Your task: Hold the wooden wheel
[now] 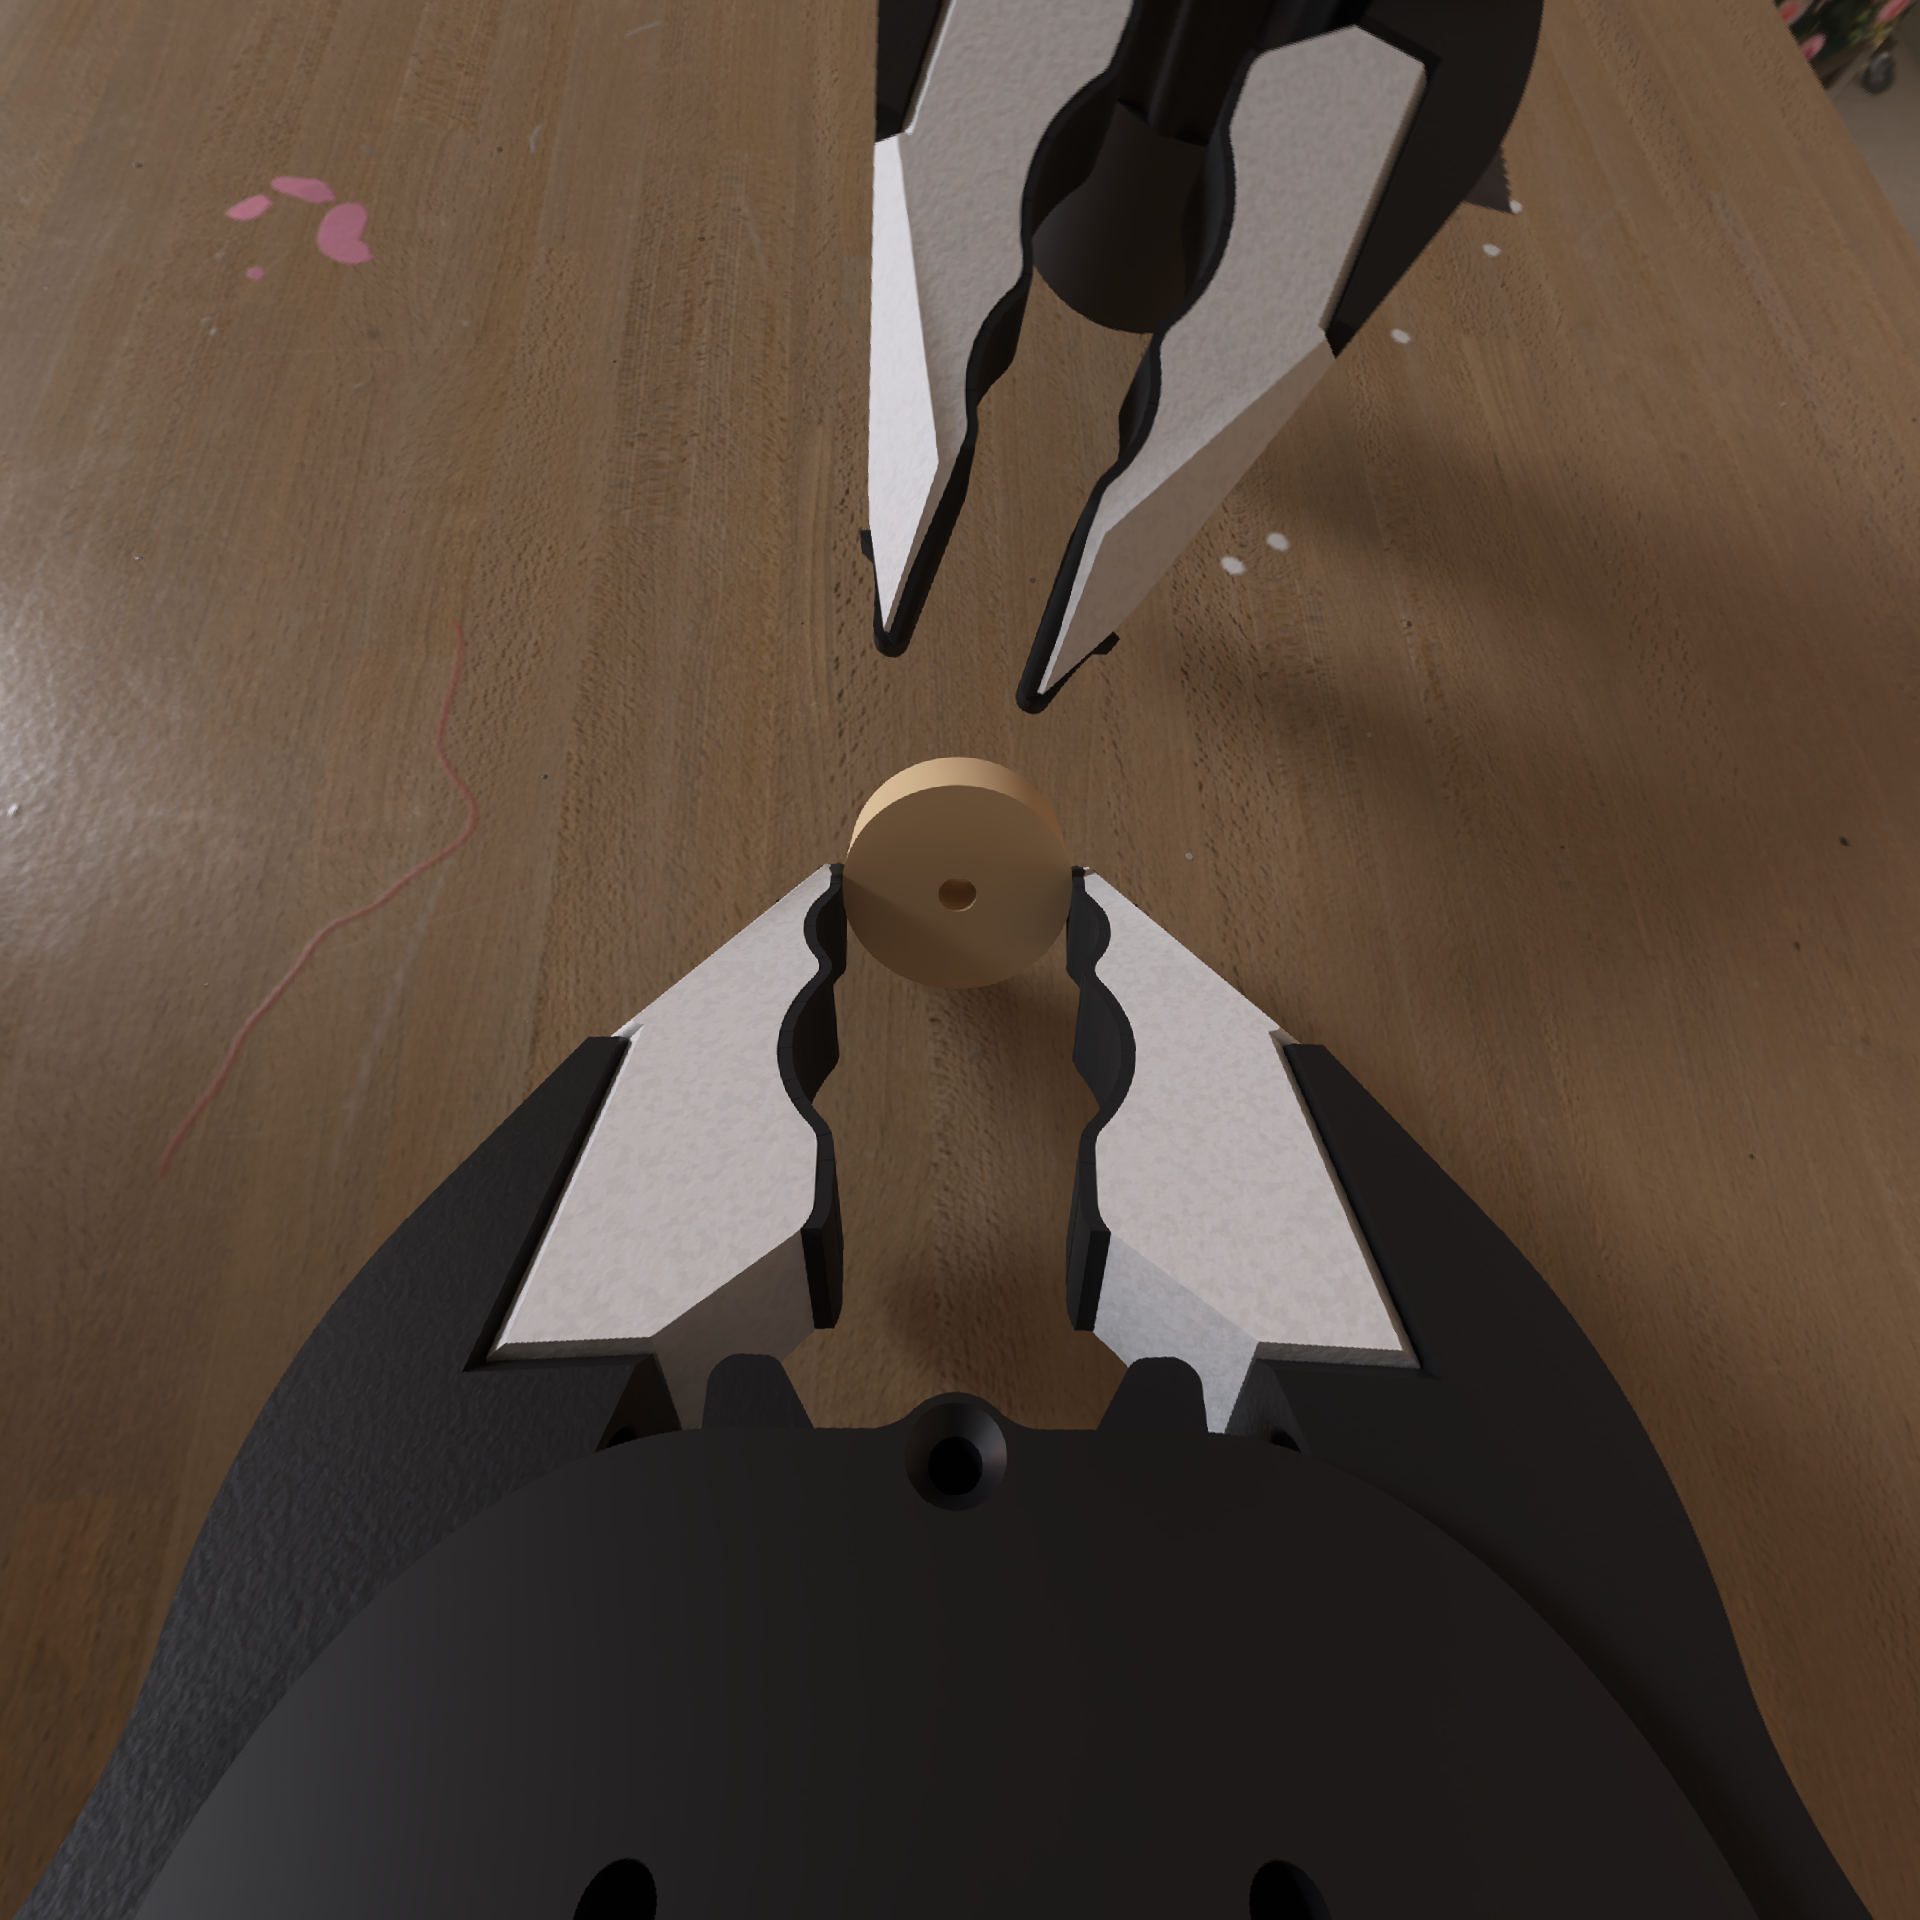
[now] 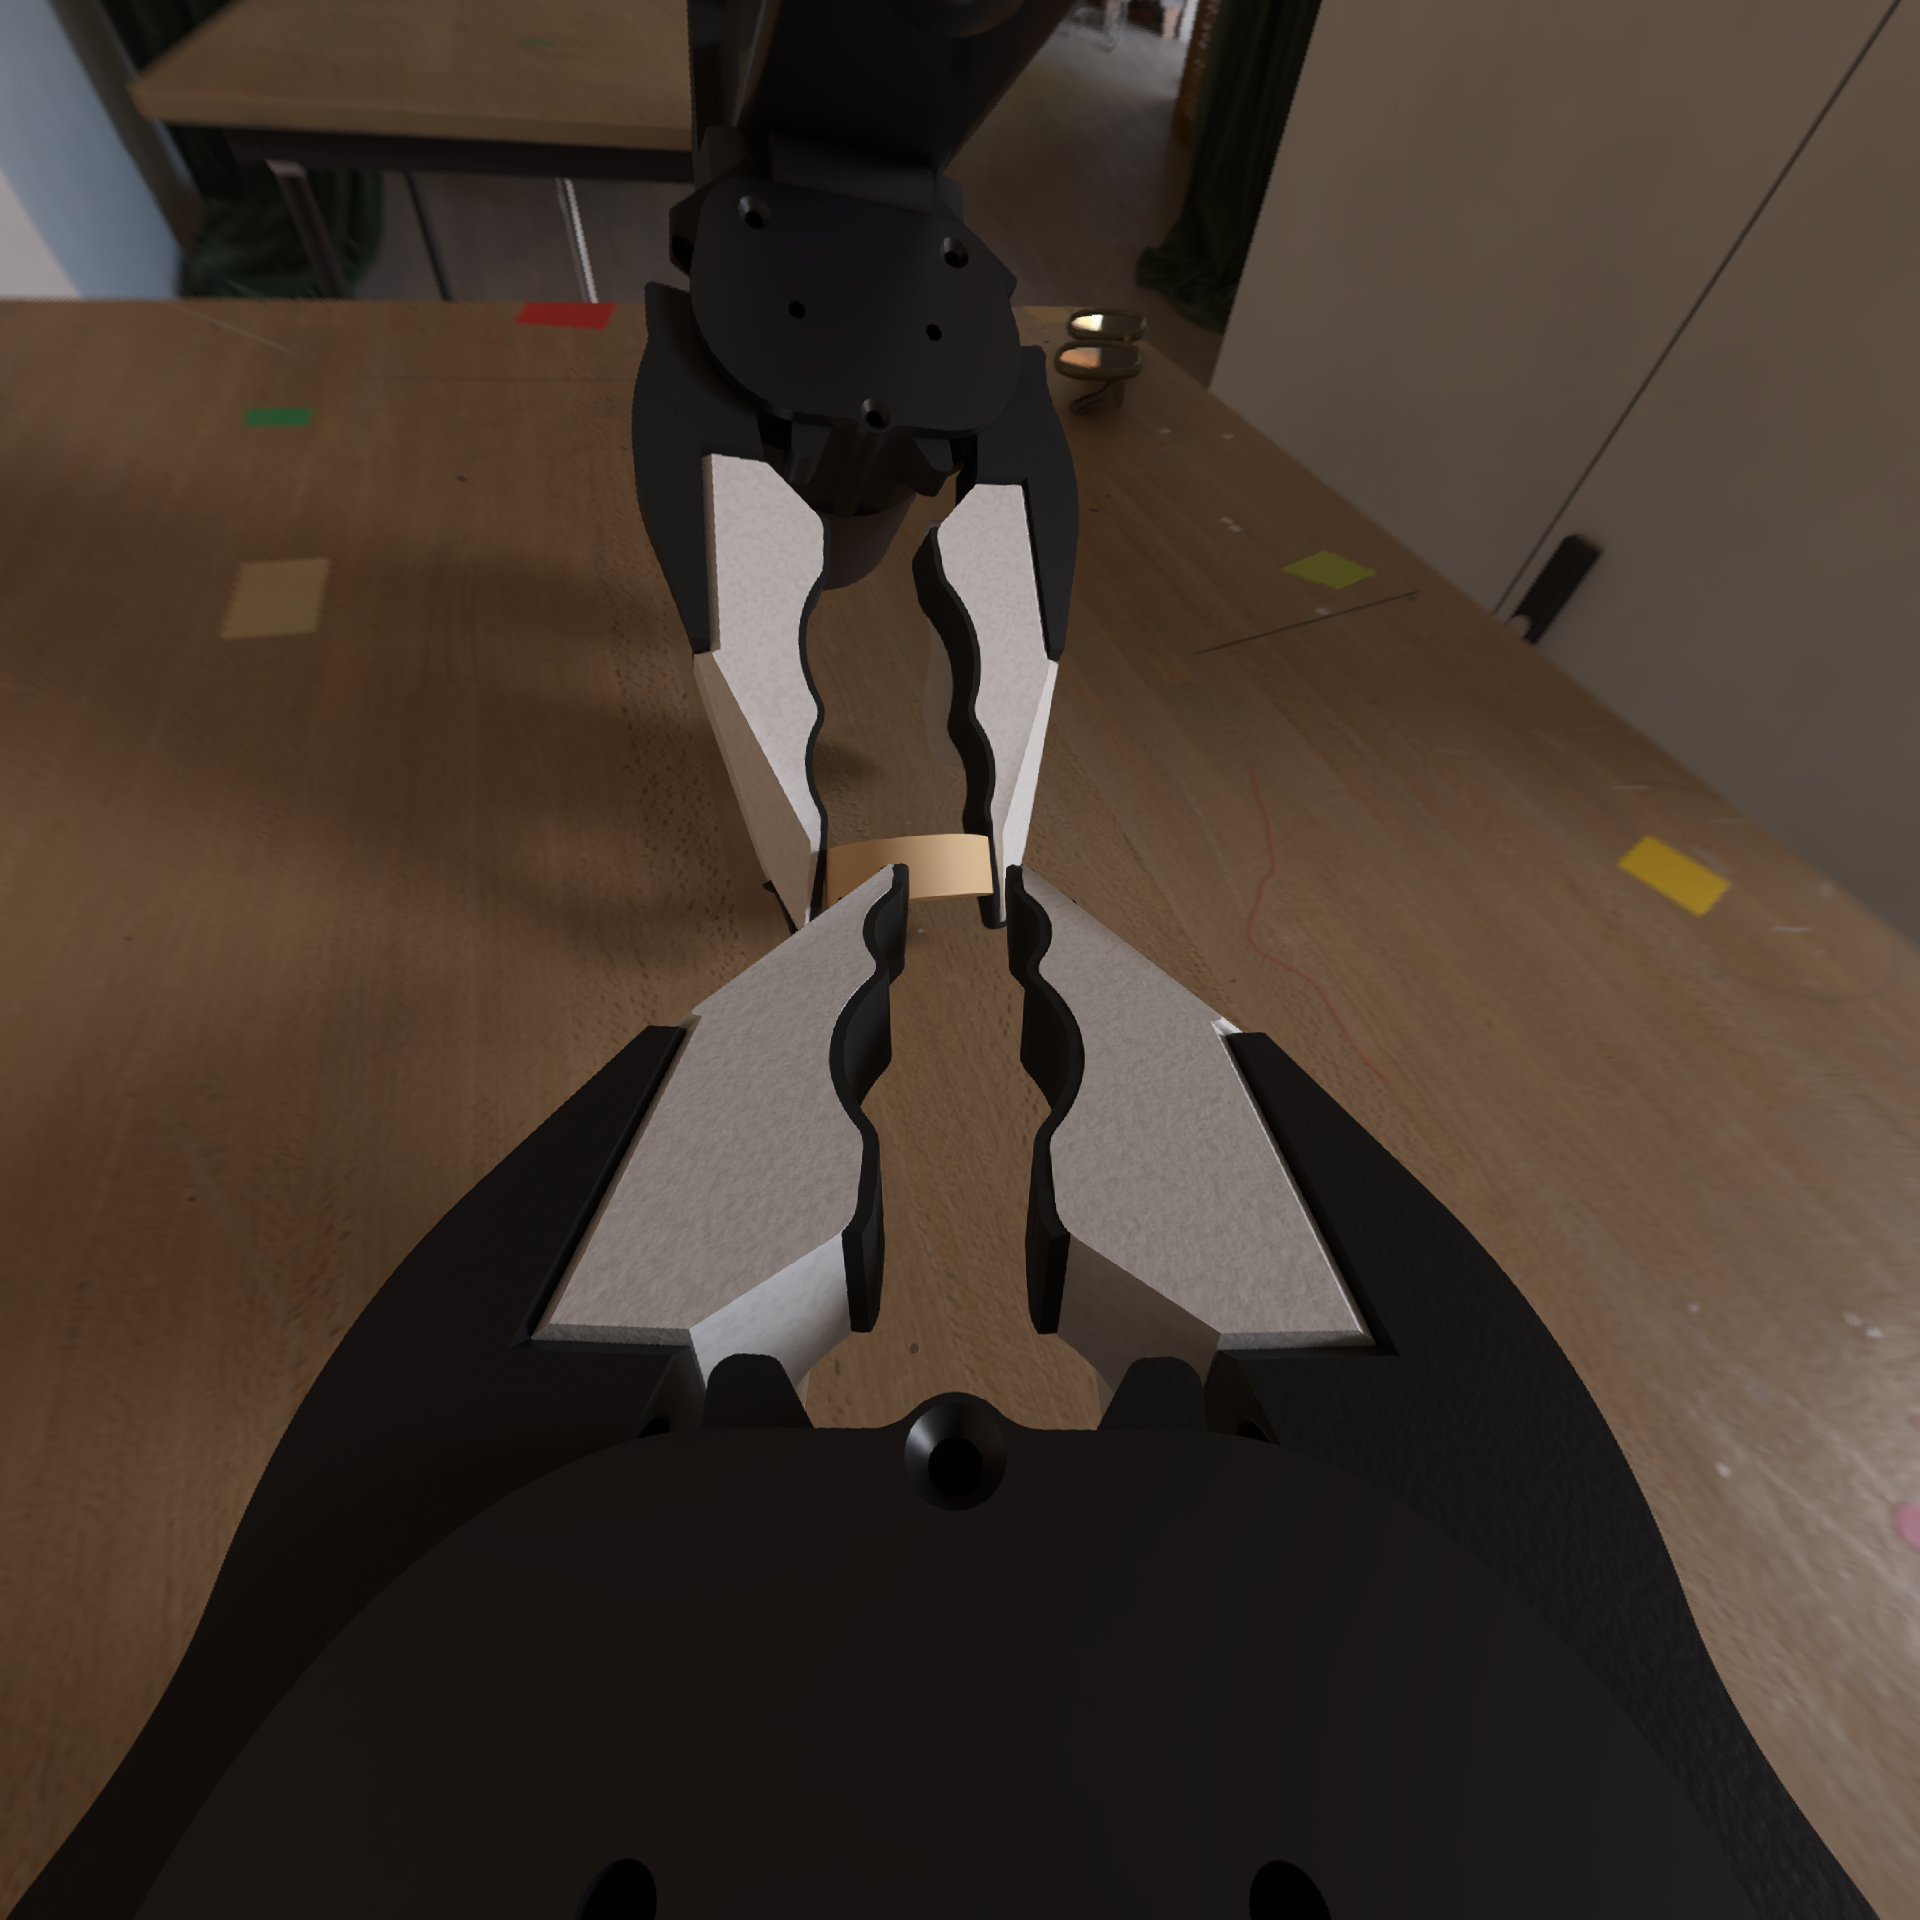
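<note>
The wooden wheel is a pale round disc with a small centre hole. My left gripper is shut on it, one fingertip on each side of its rim, low over the wooden table. In the right wrist view the wheel shows edge-on between the left gripper's fingertips. My right gripper faces the left one. It is open with a narrow gap and empty, its tips just short of the wheel. It also shows in the left wrist view, beyond the wheel.
The table carries pink paint marks and coloured patches: yellow, green, red. A small metal object stands at the back right. A pale cabinet wall borders the table's right edge. Another table stands behind.
</note>
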